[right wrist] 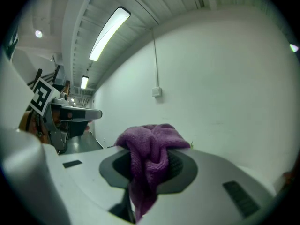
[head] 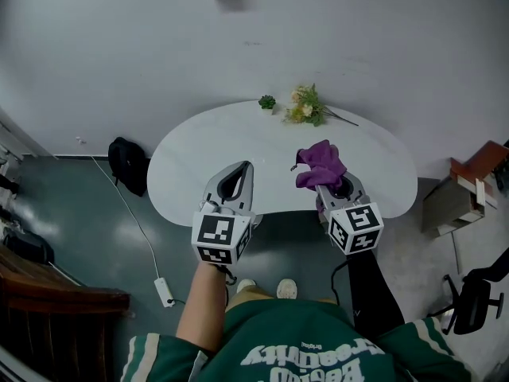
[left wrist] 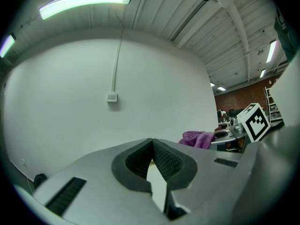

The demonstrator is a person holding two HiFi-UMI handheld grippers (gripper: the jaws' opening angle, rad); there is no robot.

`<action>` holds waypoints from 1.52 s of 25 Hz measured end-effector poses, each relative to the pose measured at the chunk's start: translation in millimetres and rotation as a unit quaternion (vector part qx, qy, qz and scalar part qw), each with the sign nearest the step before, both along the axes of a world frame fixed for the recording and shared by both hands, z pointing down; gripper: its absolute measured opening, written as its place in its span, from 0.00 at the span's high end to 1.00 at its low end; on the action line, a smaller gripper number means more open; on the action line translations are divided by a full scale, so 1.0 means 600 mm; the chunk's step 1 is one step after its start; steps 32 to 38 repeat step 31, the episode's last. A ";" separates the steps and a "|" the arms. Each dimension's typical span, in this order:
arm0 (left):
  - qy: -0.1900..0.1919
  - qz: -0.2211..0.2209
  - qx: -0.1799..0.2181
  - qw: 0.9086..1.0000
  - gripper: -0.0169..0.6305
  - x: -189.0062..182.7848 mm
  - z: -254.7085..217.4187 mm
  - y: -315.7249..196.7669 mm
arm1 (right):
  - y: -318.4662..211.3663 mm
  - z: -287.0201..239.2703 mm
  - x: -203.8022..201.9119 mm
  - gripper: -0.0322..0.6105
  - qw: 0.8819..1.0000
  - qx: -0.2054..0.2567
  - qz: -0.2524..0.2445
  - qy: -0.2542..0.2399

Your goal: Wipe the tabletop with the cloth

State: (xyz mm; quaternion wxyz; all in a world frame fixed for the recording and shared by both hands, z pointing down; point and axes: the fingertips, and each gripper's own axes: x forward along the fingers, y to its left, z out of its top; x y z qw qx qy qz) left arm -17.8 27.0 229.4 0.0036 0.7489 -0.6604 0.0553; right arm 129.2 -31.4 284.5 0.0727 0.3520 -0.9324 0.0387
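Far left on the floor: a black bag (head: 127,164) and a power strip (head: 165,291). Next, over the near edge of the white table (head: 199,157): left gripper (head: 247,166), closed, tips touching, nothing between. Right of it, also at the near edge: right gripper (head: 340,191), clamped on the purple cloth (head: 320,164), bunched above the jaws and hanging down between them, lifted off the tabletop. At the table's far edge: small plant (head: 267,102), flowers (head: 306,106) just beside. Far right: black chair (head: 477,293).
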 end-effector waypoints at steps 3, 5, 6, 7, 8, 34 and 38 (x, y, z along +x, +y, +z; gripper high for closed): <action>-0.002 0.004 0.000 1.000 0.97 0.015 -0.001 -0.007 | -0.003 -0.003 0.015 0.79 1.000 0.007 0.006 0.000; -0.002 0.004 0.000 1.000 0.97 0.021 0.001 -0.007 | -0.003 -0.006 0.023 0.79 1.000 0.016 0.008 0.004; -0.001 0.004 0.000 1.000 0.97 0.023 0.002 -0.007 | -0.002 -0.009 0.025 0.80 1.000 0.024 0.006 0.007; -0.001 0.004 -0.001 1.000 0.97 0.024 0.004 -0.008 | 0.000 -0.013 0.025 0.80 0.999 0.033 0.003 0.009; -0.001 0.002 -0.003 1.000 0.97 0.024 0.005 -0.009 | 0.003 -0.018 0.025 0.80 0.999 0.042 -0.001 0.010; 0.016 -0.010 0.010 1.000 0.97 0.014 -0.008 -0.003 | 0.012 -0.037 0.009 0.80 0.998 0.062 -0.013 0.021; 0.016 -0.010 0.010 1.000 0.97 0.014 -0.008 -0.003 | 0.012 -0.037 0.009 0.80 0.998 0.062 -0.013 0.021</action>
